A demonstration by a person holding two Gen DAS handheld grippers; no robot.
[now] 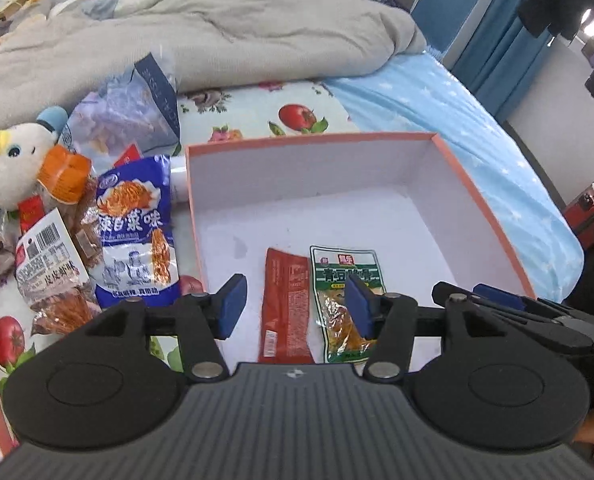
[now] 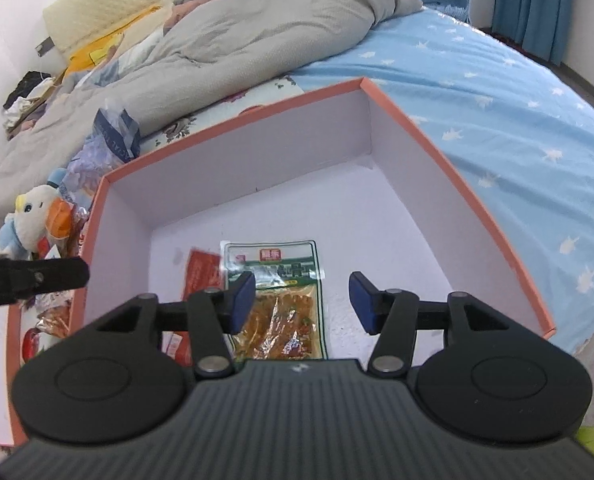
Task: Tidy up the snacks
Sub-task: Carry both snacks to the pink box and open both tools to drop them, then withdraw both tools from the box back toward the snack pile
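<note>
Bedding fills the background: a grey quilt (image 1: 225, 28) heaped at 12 o'clock and a blue star sheet (image 2: 497, 92) running off toward 2 o'clock. On the bed sits an open box (image 1: 481, 192) with a salmon rim and white inside. Two snacks lie flat on its floor near 6 o'clock: a red packet (image 1: 285, 304) and, just beside it at its 3 o'clock, a green packet (image 1: 345, 300).

More snacks wait outside the box at 9 o'clock, among them a blue bag (image 1: 137, 236) beside a plush duck (image 1: 21, 168).

Both claws hang over the box, tilted steeply down. The left claw (image 1: 295, 308) stands apart over the red packet, clamped on nothing. The right claw (image 2: 302, 300) is also apart and empty; its left pad overlaps the green packet in the view, and I cannot tell if it touches.

Risks, as I judge them: with both claws crowded over one corner they may knock together, and a low pad could drag a packet askew on withdrawal. Piling everything at 6 o'clock would also waste the bare far half.
</note>
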